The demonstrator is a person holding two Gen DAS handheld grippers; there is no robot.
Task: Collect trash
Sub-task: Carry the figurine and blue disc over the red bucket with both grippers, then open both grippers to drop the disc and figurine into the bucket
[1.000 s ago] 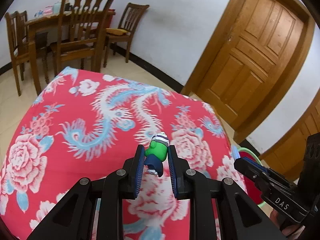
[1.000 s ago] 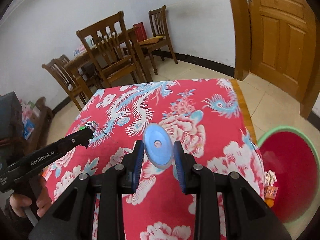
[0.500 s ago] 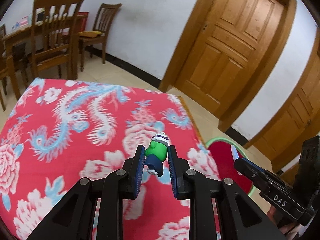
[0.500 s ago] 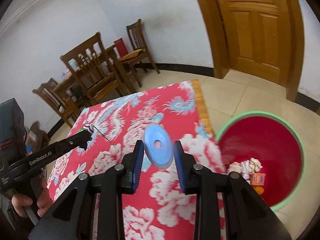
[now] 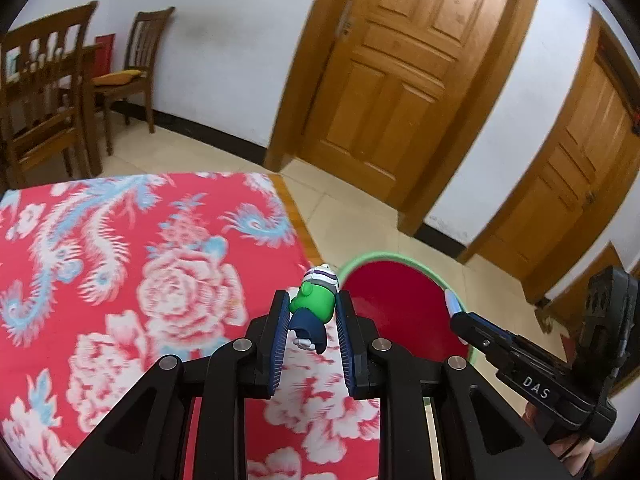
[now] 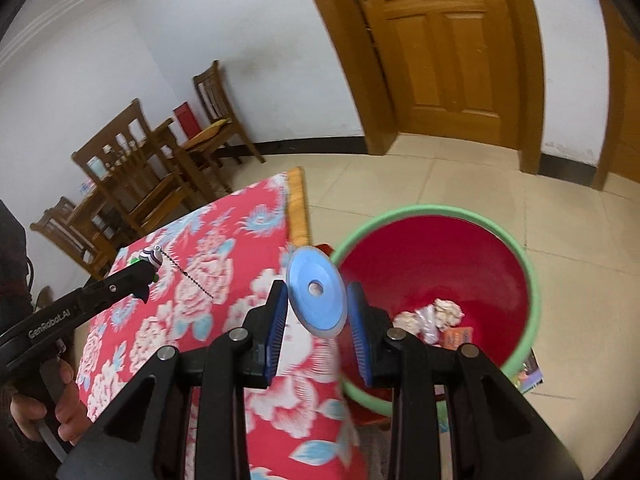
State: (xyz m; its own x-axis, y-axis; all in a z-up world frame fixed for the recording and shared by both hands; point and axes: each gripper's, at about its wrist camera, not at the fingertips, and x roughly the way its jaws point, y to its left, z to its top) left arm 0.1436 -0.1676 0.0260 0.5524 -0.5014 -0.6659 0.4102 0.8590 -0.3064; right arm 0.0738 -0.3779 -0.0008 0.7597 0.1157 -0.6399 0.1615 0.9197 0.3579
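red floral cloth (image 5: pixel 120 280), blue disc (image 6: pixel 316 292)

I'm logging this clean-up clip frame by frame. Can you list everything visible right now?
toy figure: 1, green with a striped cap and a bead chain, held in the left gripper
disc: 1, light blue with a centre hole, held in the right gripper
basin: 1, red inside with a green rim, on the floor beside the table
trash: a few crumpled wrappers, white and orange, in the basin
tablecloth: 1, red floral, on the table
chairs: several, dark wood, by the far wall
doors: 2, orange-brown wood
left gripper: black, blue pads, shut
right gripper: black, blue pads, shut
hand: 1, on the left gripper's handle
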